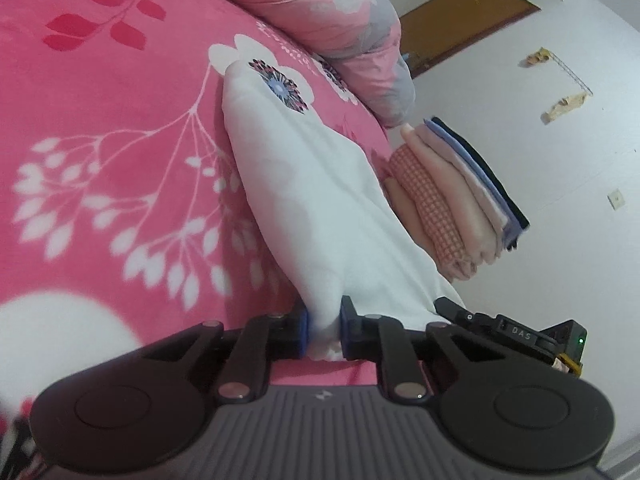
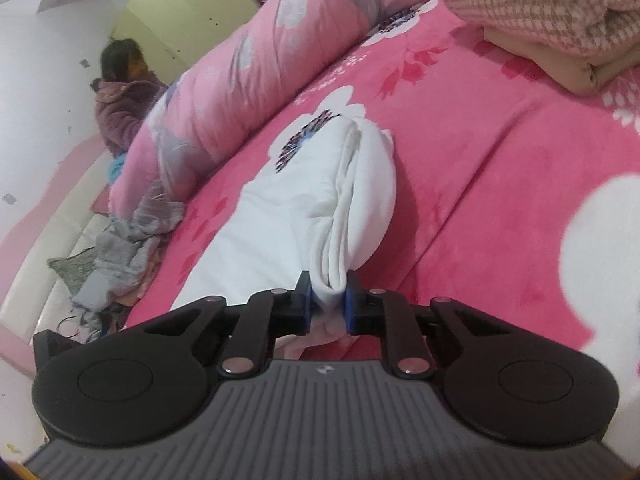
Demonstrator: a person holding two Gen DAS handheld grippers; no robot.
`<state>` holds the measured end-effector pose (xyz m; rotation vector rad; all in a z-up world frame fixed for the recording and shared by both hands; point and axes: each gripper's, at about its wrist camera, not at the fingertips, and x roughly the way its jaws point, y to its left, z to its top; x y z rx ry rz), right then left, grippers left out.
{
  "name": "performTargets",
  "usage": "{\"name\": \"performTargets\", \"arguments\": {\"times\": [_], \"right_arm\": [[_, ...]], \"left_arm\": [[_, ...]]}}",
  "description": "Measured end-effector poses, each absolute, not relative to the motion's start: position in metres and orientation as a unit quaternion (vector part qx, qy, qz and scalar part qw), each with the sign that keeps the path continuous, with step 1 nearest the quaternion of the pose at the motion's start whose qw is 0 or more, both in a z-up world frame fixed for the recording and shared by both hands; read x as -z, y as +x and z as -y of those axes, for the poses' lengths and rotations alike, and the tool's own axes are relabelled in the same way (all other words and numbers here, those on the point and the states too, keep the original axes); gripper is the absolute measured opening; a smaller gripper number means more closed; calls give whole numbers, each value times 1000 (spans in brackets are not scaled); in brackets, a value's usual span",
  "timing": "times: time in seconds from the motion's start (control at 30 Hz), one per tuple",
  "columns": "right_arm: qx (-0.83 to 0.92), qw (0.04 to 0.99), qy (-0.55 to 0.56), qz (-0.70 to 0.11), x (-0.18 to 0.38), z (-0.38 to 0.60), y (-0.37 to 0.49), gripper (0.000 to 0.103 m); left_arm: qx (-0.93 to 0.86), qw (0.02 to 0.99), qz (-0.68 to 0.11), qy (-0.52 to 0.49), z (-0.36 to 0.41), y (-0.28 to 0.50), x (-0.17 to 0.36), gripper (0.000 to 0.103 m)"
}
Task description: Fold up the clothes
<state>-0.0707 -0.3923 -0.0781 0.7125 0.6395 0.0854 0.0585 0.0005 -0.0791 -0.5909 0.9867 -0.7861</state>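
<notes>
A white garment (image 1: pixel 316 200) with a dark flower print lies partly folded on the pink flowered bedspread (image 1: pixel 100 152). My left gripper (image 1: pixel 324 330) is shut on its near edge, the cloth bunched between the blue pads and lifted off the bed. In the right wrist view the same white garment (image 2: pixel 296 208) shows several folded layers. My right gripper (image 2: pixel 328 302) is shut on the layered corner there. The other gripper's black body (image 1: pixel 516 334) shows at the right of the left wrist view.
A stack of folded clothes (image 1: pixel 452 196) sits by the bed's edge, seen again as the folded stack (image 2: pixel 560 20). A rolled pink quilt (image 2: pixel 240 80) lies along the far side. A person in a purple coat (image 2: pixel 120 104) sits beyond it. Loose grey clothes (image 2: pixel 116 256) lie at the headboard.
</notes>
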Motion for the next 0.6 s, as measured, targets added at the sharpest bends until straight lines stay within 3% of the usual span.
{"name": "performTargets", "arguments": {"times": [0.27,0.6], "right_arm": [[-63,874,370,-309,97,368,-139,13],[-33,869,389,-305,120,374,-159,28]], "left_arm": [[379,754,-481,-236,-24,5,81,16],[357,771,-475,-227,-24,-10,97,34]]}}
